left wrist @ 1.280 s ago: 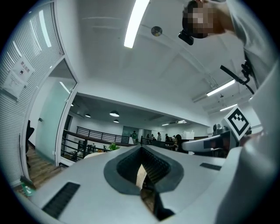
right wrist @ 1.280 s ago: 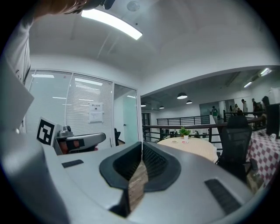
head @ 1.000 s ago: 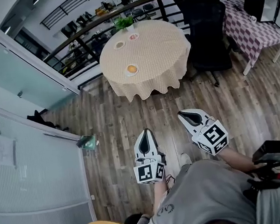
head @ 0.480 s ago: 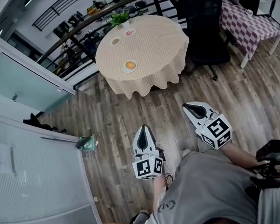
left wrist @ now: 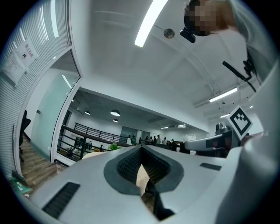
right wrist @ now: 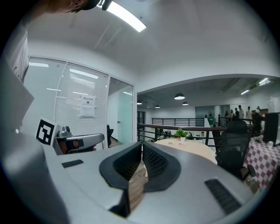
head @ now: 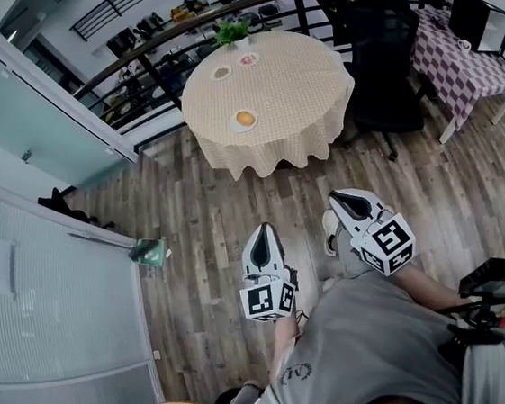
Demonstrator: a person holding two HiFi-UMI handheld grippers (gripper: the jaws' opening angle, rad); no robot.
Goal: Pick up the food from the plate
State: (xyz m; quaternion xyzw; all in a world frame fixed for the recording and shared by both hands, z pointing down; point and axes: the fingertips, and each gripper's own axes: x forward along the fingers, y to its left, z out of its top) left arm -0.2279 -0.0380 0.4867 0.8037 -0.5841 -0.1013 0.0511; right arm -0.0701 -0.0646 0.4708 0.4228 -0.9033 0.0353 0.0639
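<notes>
Floor meets table; plate near edge.

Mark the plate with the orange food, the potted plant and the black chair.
plate [head: 235,125]: head view, left rim.
potted plant [head: 231,33]: head view, leaves.
black chair [head: 386,45]: head view, backrest.

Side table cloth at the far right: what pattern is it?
Purple-and-white checks on the side table cloth, clearest in the head view.
</notes>
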